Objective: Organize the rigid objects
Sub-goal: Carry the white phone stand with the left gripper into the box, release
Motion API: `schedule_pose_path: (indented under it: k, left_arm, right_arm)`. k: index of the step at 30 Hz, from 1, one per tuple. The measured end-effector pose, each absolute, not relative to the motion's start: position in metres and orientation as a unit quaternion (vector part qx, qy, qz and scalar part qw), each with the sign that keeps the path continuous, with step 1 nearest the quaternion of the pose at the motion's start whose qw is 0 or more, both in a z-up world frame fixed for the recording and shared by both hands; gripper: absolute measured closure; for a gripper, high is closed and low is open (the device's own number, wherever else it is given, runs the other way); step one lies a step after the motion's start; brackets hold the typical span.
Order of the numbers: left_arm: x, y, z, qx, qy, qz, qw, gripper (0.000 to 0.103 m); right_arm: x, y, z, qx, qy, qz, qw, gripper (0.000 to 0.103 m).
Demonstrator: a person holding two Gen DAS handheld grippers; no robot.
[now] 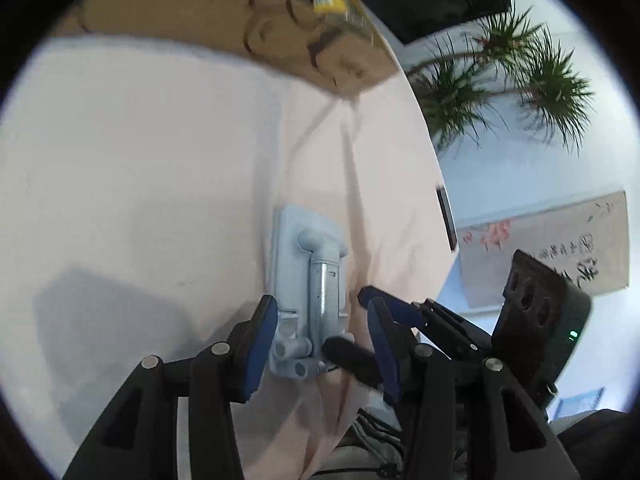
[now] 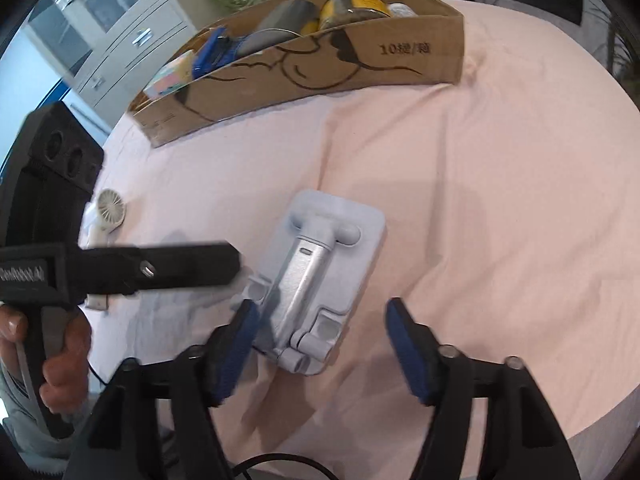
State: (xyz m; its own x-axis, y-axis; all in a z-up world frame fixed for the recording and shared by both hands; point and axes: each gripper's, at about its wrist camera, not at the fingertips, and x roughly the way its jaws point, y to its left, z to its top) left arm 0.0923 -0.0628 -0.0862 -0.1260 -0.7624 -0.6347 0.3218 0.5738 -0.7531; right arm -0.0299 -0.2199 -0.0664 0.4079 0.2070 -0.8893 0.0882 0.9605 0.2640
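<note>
A pale blue folding phone stand [image 2: 320,284] lies flat on the pink tablecloth [image 2: 480,200]. It also shows in the left wrist view [image 1: 310,292]. My left gripper [image 1: 322,340] is open, its blue pads on either side of the stand's hinge end. My right gripper [image 2: 320,348] is open around the near end of the stand, and its left pad [image 2: 236,352] touches the stand's edge. The left gripper's finger [image 2: 160,264] reaches in from the left beside the stand. The cardboard box [image 2: 320,60] at the back holds jars, cans and other items.
A small white hand fan [image 2: 106,216] lies at the cloth's left edge. A hand [image 2: 60,360] holds the left gripper's grip. Cabinets stand behind the box. In the left wrist view a potted plant [image 1: 500,80] and a wall scroll [image 1: 560,248] lie past the table edge.
</note>
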Motion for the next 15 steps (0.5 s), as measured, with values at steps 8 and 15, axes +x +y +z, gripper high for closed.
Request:
schedule_pose_path:
  k: [8, 15]
  left_arm:
    - [0.085, -0.071, -0.088, -0.144, 0.614, -0.424, 0.650, 0.057]
    - [0.066, -0.052, -0.056, -0.134, 0.580, -0.390, 0.702, 0.057]
  right_arm:
    - [-0.030, -0.195, -0.078, 0.104, 0.516, 0.020, 0.850, 0.030]
    - [-0.039, -0.186, -0.057, 0.103, 0.492, 0.041, 0.863, 0.044]
